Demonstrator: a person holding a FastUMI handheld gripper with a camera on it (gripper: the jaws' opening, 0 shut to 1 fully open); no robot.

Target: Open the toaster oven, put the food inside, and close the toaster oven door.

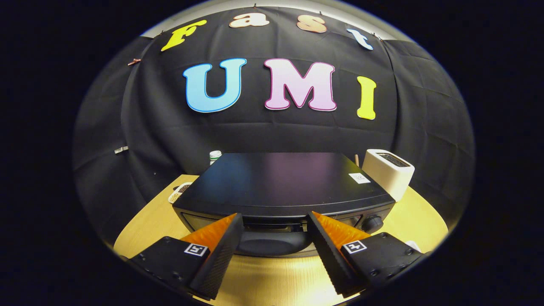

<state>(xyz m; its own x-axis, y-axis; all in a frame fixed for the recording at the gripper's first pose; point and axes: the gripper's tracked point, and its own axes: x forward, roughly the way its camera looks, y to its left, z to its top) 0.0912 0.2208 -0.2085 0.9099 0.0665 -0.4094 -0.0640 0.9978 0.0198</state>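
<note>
A black toaster oven (280, 180) sits on the light wooden table (425, 212), seen from above and in front, its flat top facing me. Its front panel shows a dark curved door handle (274, 244) low down and a round knob (373, 222) at the right. My gripper (275, 219) is open, with the fingertips spread wide on either side of the handle area, close to the top edge of the oven's front. Nothing is between the fingers. I cannot tell whether the door is ajar.
A white slot toaster (389, 172) stands right of the oven at the back. A small white-lidded jar (215, 156) peeks out behind the oven's left rear corner. A small plate with dark food (180, 191) lies on the table left of the oven.
</note>
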